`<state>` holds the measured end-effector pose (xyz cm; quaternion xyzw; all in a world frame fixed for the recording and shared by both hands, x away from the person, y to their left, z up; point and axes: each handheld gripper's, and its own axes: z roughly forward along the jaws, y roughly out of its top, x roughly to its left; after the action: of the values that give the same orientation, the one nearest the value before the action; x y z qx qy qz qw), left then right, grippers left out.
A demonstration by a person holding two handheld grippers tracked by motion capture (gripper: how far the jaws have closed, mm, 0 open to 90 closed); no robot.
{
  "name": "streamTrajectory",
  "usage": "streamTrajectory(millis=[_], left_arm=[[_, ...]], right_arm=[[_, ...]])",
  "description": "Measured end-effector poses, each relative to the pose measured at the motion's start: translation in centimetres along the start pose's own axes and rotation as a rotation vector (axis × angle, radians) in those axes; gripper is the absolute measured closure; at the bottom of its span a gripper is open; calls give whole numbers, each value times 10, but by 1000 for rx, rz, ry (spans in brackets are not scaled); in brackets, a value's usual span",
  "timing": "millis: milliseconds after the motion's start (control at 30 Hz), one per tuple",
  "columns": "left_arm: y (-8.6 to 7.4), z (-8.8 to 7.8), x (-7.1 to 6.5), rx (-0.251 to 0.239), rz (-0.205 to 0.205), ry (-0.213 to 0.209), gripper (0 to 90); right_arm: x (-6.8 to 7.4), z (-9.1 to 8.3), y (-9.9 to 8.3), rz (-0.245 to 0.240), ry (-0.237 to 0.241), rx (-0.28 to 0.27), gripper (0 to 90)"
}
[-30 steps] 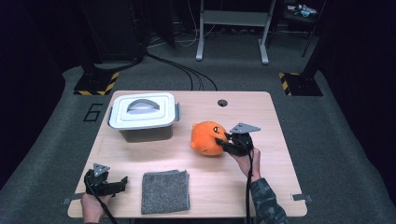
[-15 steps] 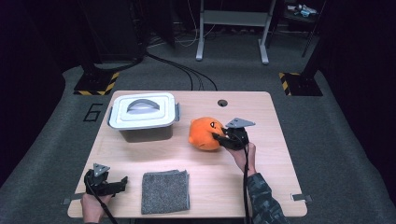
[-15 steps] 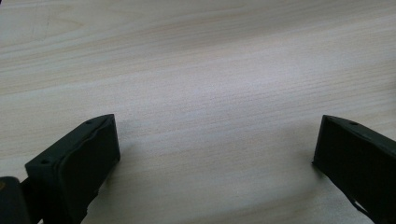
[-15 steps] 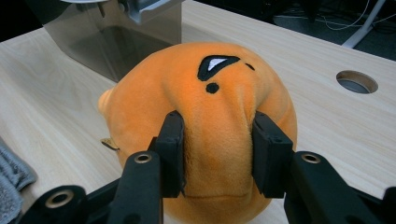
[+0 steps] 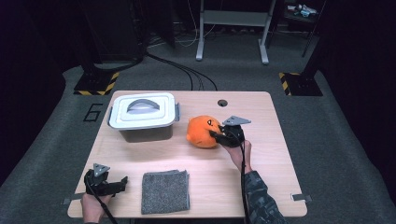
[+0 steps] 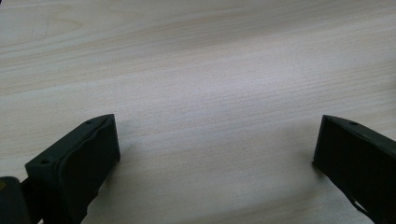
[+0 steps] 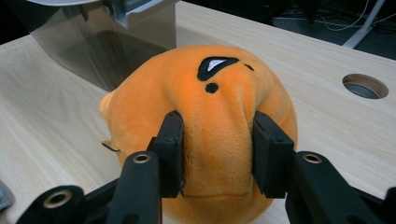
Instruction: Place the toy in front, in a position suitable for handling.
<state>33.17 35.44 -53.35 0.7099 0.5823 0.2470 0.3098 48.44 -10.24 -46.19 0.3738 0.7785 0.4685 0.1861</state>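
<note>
- The right tongs (image 5: pixel 218 135) reach forward from an outstretched forearm and pinch a fold of the orange plush toy (image 5: pixel 202 131) mid-desk, just right of the lidded grey plastic box (image 5: pixel 142 116).
- The left tongs (image 5: pixel 122 180) rest wide apart, holding nothing, on the pale wooden desk (image 5: pixel 261 154) beside a fuzzy grey cloth (image 5: pixel 166 192).
- Since a second ago the toy has shifted slightly left.

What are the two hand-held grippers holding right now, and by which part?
The right hand-held gripper pinches the round orange plush toy by a fold of its soft body, below the stitched eye. The left hand-held gripper holds nothing; its jaws stand open over the wooden table.
</note>
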Motion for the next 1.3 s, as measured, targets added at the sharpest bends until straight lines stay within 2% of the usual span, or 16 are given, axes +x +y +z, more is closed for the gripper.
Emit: streamTrajectory(millis=[33, 333, 500, 567, 600, 633, 667, 733, 767, 833, 867, 1033, 1167, 1300], left_arm=[[0, 0, 0, 0, 0, 0, 0], [0, 0, 0, -2, 2, 1, 0], [0, 0, 0, -1, 0, 1, 0], [0, 0, 0, -1, 0, 1, 0], [0, 0, 0, -1, 0, 1, 0], [0, 0, 0, -2, 0, 1, 0], [0, 0, 0, -2, 0, 1, 0], [0, 0, 0, -2, 1, 1, 0], [0, 0, 0, -2, 2, 2, 0], [0, 0, 0, -3, 1, 3, 0], [0, 0, 0, -3, 2, 4, 0], [0, 0, -1, -3, 5, 7, 0], [0, 0, 0, -3, 1, 4, 0], [0, -1, 1, 7, 0, -3, 0]], right_arm=[[-1, 1, 0, -11, -1, -2, 588], [-5, 10, -3, 17, -14, -11, 551], [-7, 10, -6, 22, -12, 2, 484], [-9, 9, -6, 45, -10, 6, 397], [-9, 9, -6, 45, -10, 6, 397], [-10, 8, -6, 36, -11, -3, 359], [-11, 4, -5, 52, -7, -15, 311], [-12, 2, -5, 61, -5, -14, 283], [-14, -3, -4, 69, 4, -3, 221], [-15, -6, -4, 68, 2, -2, 197], [-16, -12, -5, 72, 7, 11, 149], [-19, -27, -10, 70, 5, 22, 110], [-21, -44, -20, 73, 1, 54, 40], [-19, -53, -28, 74, -23, 81, 14]])
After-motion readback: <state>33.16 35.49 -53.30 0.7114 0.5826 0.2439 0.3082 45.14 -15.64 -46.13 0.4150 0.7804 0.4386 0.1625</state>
